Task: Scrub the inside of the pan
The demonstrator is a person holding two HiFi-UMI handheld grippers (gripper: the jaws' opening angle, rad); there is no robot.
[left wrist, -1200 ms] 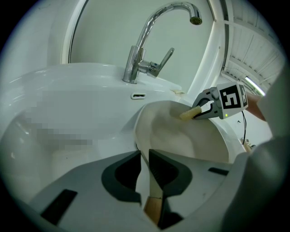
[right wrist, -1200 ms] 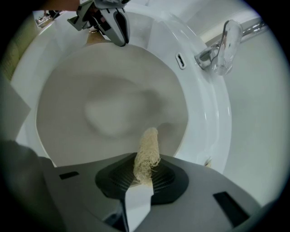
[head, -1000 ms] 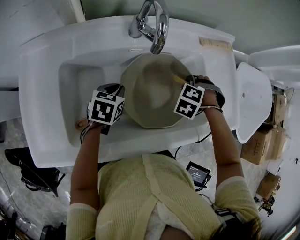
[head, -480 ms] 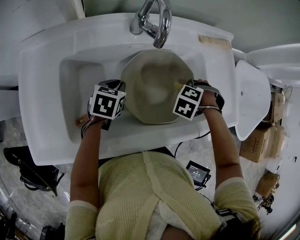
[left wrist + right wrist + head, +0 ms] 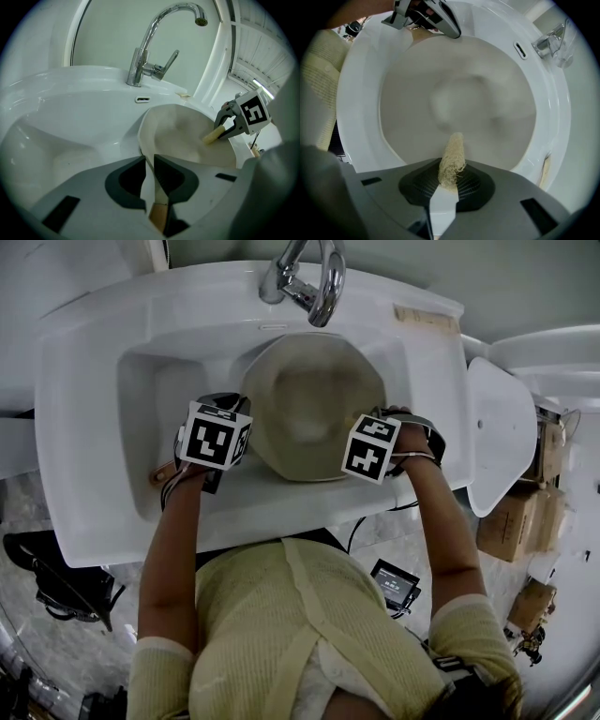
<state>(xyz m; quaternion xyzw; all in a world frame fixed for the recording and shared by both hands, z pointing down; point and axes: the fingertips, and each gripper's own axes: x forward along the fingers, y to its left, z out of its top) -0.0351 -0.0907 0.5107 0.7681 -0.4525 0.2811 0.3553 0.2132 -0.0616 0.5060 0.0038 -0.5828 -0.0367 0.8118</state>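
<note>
Surface: white ceramic sink [image 5: 84, 427], with a chrome faucet [image 5: 314, 282] on the back rim and its spout over the bowl. The room read as a bathroom. There was a pale wall behind, a white rounded fixture [image 5: 502, 437] just right of the sink, and cardboard boxes [image 5: 511, 521] beyond it on a mottled floor [image 5: 56, 652].

The pan [image 5: 309, 399] was cream-coloured and sat in the bowl directly under the spout, open side up toward the head camera. It looked slightly tipped, but I couldn't call the exact tilt.

Long axis: the handle [image 5: 158, 213] left the pan's left rim and ran toward the lower left in the head view, across the bowl to the person's left side. Its tan end showed past the marker cube.

Left gripper [image 5: 150, 164]: jaws were closed onto the thin cream neck of the handle, right at the rim.

Right gripper [image 5: 449, 185]: pointed steeply down over the pan's right side, jaws pinched on a fibrous tan scrubber [image 5: 452, 154]. The scrubber's tip pointed into the pan at the inner wall near the right rim. Contact couldn't be confirmed.
</note>
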